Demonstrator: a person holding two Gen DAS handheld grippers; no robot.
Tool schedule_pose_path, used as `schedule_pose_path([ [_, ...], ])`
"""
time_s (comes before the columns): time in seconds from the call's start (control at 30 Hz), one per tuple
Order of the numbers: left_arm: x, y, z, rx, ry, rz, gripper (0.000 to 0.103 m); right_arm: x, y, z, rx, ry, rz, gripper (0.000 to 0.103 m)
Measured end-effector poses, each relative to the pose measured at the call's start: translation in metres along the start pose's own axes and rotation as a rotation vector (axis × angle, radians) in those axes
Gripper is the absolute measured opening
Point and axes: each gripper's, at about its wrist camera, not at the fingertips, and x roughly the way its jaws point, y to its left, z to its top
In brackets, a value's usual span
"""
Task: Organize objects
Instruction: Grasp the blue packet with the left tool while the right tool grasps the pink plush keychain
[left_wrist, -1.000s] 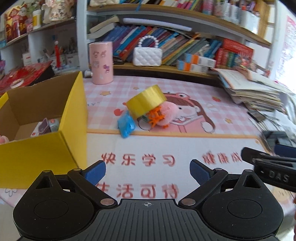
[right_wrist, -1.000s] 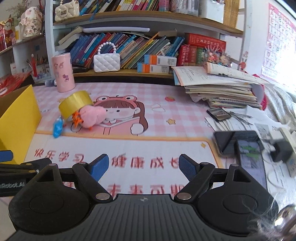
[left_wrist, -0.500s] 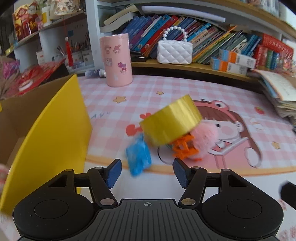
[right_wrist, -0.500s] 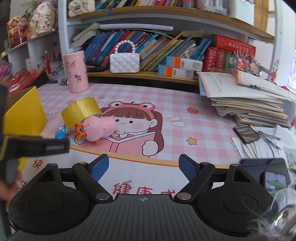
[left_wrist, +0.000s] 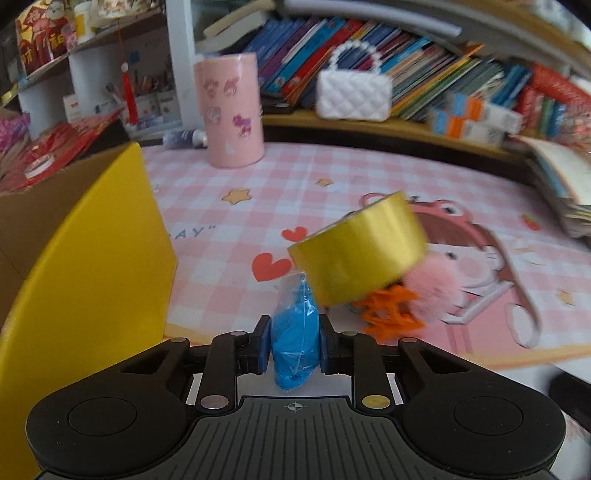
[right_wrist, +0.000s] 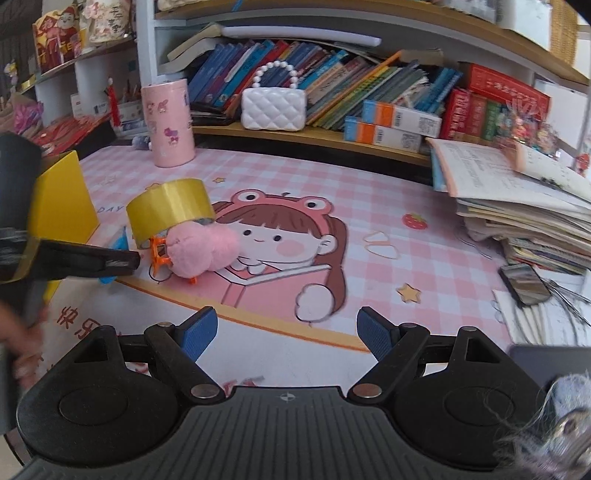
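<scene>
My left gripper (left_wrist: 293, 345) is clamped on the blue packet (left_wrist: 295, 341), low over the mat (left_wrist: 332, 184); just right of it the gold tape roll (left_wrist: 360, 254) leans on a pink pompom (left_wrist: 434, 291) and an orange clip (left_wrist: 388, 314); the yellow box (left_wrist: 85, 258) stands left; my right gripper (right_wrist: 286, 332) hangs spread wide, holding nothing, nearer along the mat.

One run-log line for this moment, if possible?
left tongs: shut on blue packet | right tongs: open, idle | tape: on mat
</scene>
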Motion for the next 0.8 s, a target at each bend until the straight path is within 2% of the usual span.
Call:
schedule_pose_path([
  [0.1,-0.025,0.004,-0.01,0.011,0.013,-0.057,0.023,0.019,0.01,0.009,-0.058,-0.007,0.046,0.083],
  [0.23,-0.052,0.014,-0.027,-0.005,0.043,-0.104,0.023,0.048,0.03,0.022,-0.21,-0.017,0.103,0.085],
  [0.37,-0.068,0.025,-0.041,-0.06,0.077,-0.115,0.023,0.071,0.052,0.032,-0.309,-0.024,0.149,0.088],
  [0.43,-0.073,0.028,-0.044,-0.072,0.077,-0.118,0.023,0.08,0.06,0.034,-0.33,-0.025,0.174,0.092],
  [0.53,-0.081,0.03,-0.045,-0.075,0.062,-0.125,0.023,0.094,0.074,0.034,-0.374,-0.017,0.169,0.092],
  [0.57,-0.084,0.031,-0.046,-0.077,0.057,-0.128,0.023,0.098,0.077,0.034,-0.39,-0.019,0.153,0.092],
  [0.63,-0.088,0.032,-0.048,-0.075,0.053,-0.128,0.023,0.103,0.081,0.033,-0.414,-0.02,0.113,0.078],
  [0.8,-0.096,0.039,-0.055,-0.078,0.05,-0.137,0.023,0.089,0.072,0.031,-0.362,-0.006,0.116,0.074],
])
